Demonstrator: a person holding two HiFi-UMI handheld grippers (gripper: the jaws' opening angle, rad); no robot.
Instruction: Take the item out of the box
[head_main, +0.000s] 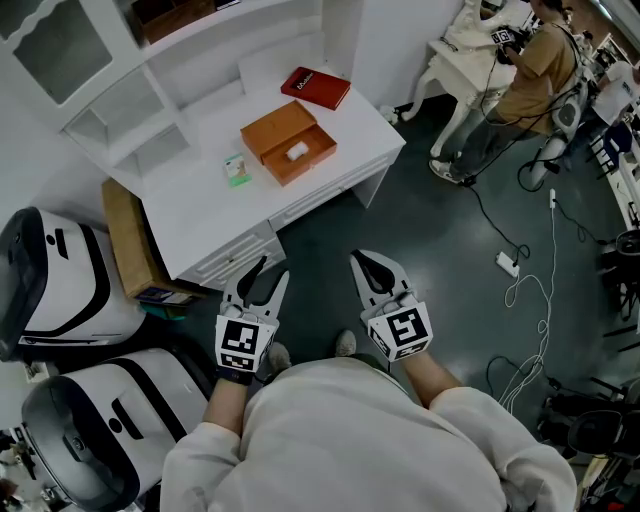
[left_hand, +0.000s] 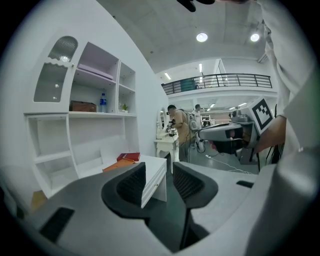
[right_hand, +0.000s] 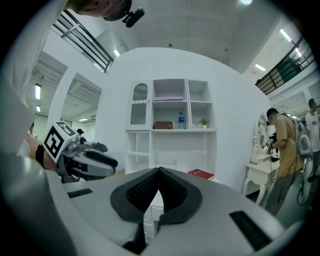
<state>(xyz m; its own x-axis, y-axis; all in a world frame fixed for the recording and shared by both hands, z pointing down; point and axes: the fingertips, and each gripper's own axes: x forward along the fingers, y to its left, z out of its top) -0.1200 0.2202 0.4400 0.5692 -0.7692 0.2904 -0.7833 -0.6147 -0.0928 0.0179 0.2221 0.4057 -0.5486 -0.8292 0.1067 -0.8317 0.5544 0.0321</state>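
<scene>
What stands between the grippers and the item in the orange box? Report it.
Nothing visible. The orange box lies open on the white desk, white item exposed. The left gripper and right gripper hang short of the desk; a small green packet sits aside.

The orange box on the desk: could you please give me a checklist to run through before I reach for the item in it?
1. Is the orange box open? Ok.
2. Is the white item visible inside it? Ok.
3. Is the left gripper ready, with jaws apart and nothing between them? Ok.
4. Is the right gripper ready? Not ok: its jaws are together.
5. Are the grippers over the desk? Not ok: both are held over the floor, short of the desk's edge.
6. Is the box free of neighbours? Ok: the red book and the small green item lie apart from it.
</scene>
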